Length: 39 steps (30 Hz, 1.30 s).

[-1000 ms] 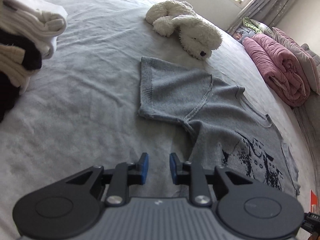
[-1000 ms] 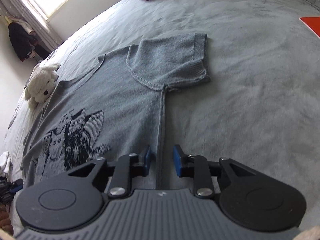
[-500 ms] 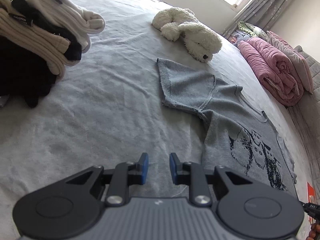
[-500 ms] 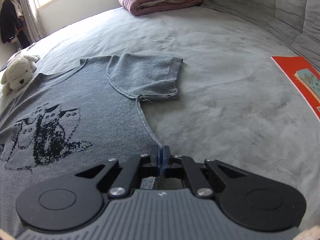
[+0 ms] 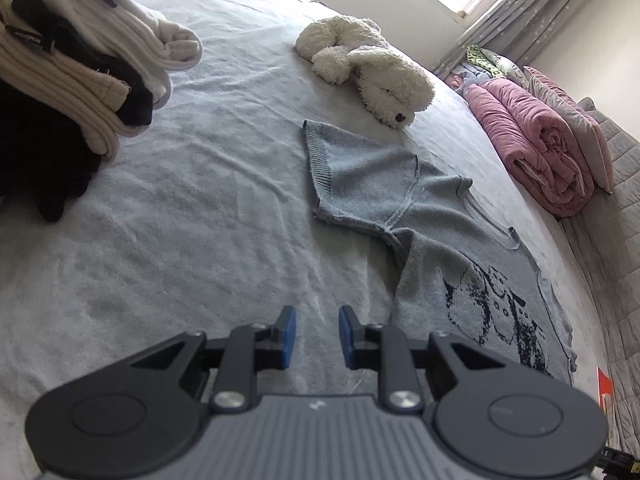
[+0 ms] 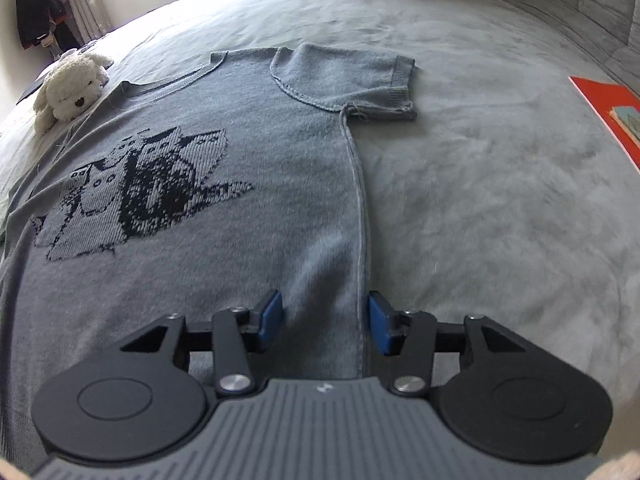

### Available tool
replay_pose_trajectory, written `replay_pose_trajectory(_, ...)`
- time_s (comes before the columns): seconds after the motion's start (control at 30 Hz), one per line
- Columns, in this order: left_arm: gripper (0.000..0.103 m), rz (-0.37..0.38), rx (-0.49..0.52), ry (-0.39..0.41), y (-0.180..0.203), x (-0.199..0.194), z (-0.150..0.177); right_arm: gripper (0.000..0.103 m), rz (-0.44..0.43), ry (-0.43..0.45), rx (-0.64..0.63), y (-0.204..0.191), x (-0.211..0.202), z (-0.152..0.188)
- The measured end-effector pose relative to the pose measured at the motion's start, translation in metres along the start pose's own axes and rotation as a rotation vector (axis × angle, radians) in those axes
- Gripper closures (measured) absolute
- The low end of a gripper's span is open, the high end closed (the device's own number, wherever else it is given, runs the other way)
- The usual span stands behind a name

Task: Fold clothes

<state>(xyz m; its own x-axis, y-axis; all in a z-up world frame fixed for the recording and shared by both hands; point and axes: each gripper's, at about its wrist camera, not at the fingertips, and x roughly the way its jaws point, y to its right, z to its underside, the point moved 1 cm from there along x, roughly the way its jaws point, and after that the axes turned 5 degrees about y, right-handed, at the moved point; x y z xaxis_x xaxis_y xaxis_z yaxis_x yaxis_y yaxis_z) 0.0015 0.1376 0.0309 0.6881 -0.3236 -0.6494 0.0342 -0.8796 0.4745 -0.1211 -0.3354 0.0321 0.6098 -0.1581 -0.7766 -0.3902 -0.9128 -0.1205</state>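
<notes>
Right wrist view, one grey sweater [image 6: 240,208], right tongs [image 6: 324,320] opening above its side seam, left tongs [image 5: 316,336] parted, empty.

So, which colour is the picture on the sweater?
Black picture on grey sweater, clearest in right wrist view.

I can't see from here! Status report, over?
Left tongs open, empty. Right tongs opening over grey sweater edge. Sweater flat, unfolded. Plush dog beside collar.

**Bed surface and items resting on it**

The bed [image 5: 224,208] is covered by a grey, lightly creased cover. A grey knitted T-shirt [image 6: 256,184] is spread flat on it. A white plush dog [image 5: 372,68] is placed beyond one sleeve. Stacked folded clothes [image 5: 76,76], a rolled pink quilt [image 5: 536,152] and an orange book [image 6: 604,100] are also carried.
</notes>
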Motion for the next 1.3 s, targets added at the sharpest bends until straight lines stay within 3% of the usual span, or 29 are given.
replay_pose_trajectory(0.23, 0.080, 0.014, 0.008, -0.007, 0.004, 0.000, 0.000, 0.053, 0.038, -0.022, 0.007, 0.008, -0.027, 0.029)
replay_pose_trajectory(0.33, 0.080, 0.012, 0.011, -0.008, 0.005, 0.001, 0.000, 0.071, 0.003, -0.040, 0.008, 0.009, -0.031, 0.038)
replay_pose_trajectory(0.47, 0.080, 0.006, 0.015, -0.013, 0.007, 0.004, 0.001, 0.076, 0.007, -0.055, -0.036, 0.001, -0.028, 0.046)
replay_pose_trajectory(0.53, 0.080, 0.003, 0.018, -0.018, 0.008, 0.005, 0.002, 0.099, 0.015, -0.034, -0.048, 0.000, -0.031, 0.044)
replay_pose_trajectory(0.57, 0.080, 0.001, 0.020, -0.021, 0.008, 0.006, 0.002, 0.100, 0.016, -0.019, -0.047, 0.001, -0.034, 0.043)
replay_pose_trajectory(0.73, 0.080, 0.004, 0.009, -0.024, 0.006, 0.006, 0.002, 0.100, 0.129, 0.106, -0.099, 0.007, -0.066, 0.030)
replay_pose_trajectory(0.87, 0.080, 0.009, 0.003, -0.028, 0.008, 0.007, 0.001, 0.100, 0.168, 0.079, -0.110, 0.021, -0.061, 0.026)
replay_pose_trajectory(0.93, 0.080, 0.008, 0.008, -0.033, 0.010, 0.008, 0.001, 0.099, 0.163, 0.019, -0.143, 0.015, -0.048, 0.032)
replay_pose_trajectory(1.1, 0.080, 0.001, 0.009, -0.039, 0.009, 0.010, 0.001, 0.083, 0.164, 0.101, -0.283, -0.030, -0.053, 0.043)
replay_pose_trajectory(1.17, 0.080, -0.001, 0.003, -0.038, 0.007, 0.009, 0.000, 0.063, 0.117, 0.154, -0.371, -0.058, -0.062, 0.051)
replay_pose_trajectory(1.3, 0.080, -0.004, -0.007, -0.038, 0.005, 0.009, -0.002, 0.061, -0.131, 0.216, -0.574, -0.131, -0.082, 0.077)
